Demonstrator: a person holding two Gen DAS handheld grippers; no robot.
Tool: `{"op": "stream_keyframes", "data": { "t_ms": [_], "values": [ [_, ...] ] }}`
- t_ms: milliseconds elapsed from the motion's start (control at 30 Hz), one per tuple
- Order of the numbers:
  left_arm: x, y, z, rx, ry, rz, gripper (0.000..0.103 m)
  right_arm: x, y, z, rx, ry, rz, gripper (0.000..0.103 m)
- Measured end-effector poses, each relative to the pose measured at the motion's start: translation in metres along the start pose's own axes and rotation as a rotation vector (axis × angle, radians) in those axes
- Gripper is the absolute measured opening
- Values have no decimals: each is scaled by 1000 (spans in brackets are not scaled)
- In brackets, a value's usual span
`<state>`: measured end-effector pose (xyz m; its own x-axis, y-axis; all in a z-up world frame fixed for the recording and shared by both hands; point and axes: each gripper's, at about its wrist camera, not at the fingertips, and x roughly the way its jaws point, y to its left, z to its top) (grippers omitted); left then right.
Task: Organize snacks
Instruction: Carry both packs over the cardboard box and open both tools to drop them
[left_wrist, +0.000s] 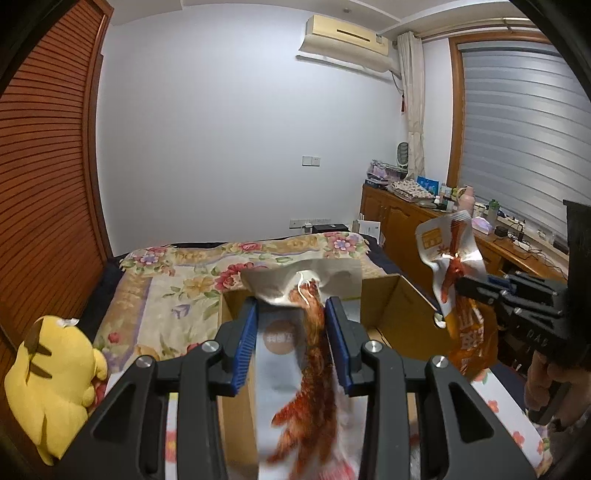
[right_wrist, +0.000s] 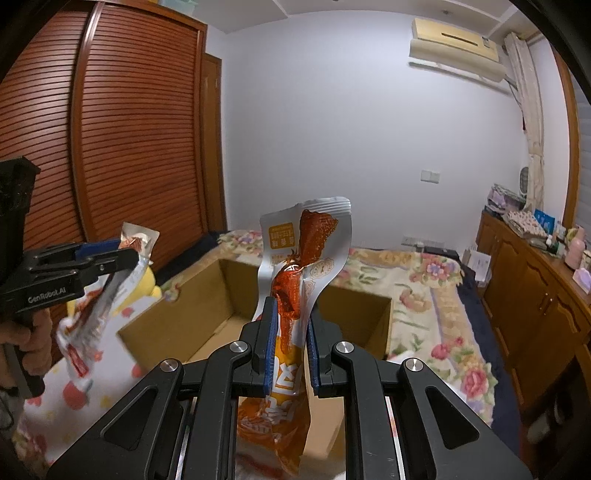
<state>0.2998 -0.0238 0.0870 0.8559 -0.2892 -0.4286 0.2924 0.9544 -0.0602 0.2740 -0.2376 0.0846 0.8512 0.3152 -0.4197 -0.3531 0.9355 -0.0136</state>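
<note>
My left gripper (left_wrist: 291, 306) is shut on a white and red snack packet (left_wrist: 295, 354) and holds it in the air at the near left side of an open cardboard box (left_wrist: 391, 299) on the bed. My right gripper (right_wrist: 290, 306) is shut on an orange and silver snack packet (right_wrist: 295, 266), held upright above the same box (right_wrist: 207, 295). The left gripper (right_wrist: 125, 258) with its packet (right_wrist: 92, 317) shows at the left of the right wrist view. The right gripper (left_wrist: 465, 286) with its packet (left_wrist: 450, 251) shows at the right of the left wrist view.
A yellow plush toy (left_wrist: 55, 376) lies on the bed left of the box. A floral blanket (left_wrist: 177, 280) covers the bed. A slatted wooden wardrobe (right_wrist: 140, 122) stands at the left. A wooden cabinet (right_wrist: 532, 295) with clutter runs along the right wall.
</note>
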Motion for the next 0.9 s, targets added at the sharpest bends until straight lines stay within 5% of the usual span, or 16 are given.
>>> {"op": "stream_keyframes", "data": {
  "t_ms": [200,733,900],
  "values": [
    [43,-3,2,22,47,-3,35,40,-11,-6,6,37,-12,12],
    [76,-15,1,73,185,12,37,81,5,-49,-18,206,12,11],
    [71,-16,5,78,173,17,58,82,8,-50,-25,221,14,13]
  ]
}}
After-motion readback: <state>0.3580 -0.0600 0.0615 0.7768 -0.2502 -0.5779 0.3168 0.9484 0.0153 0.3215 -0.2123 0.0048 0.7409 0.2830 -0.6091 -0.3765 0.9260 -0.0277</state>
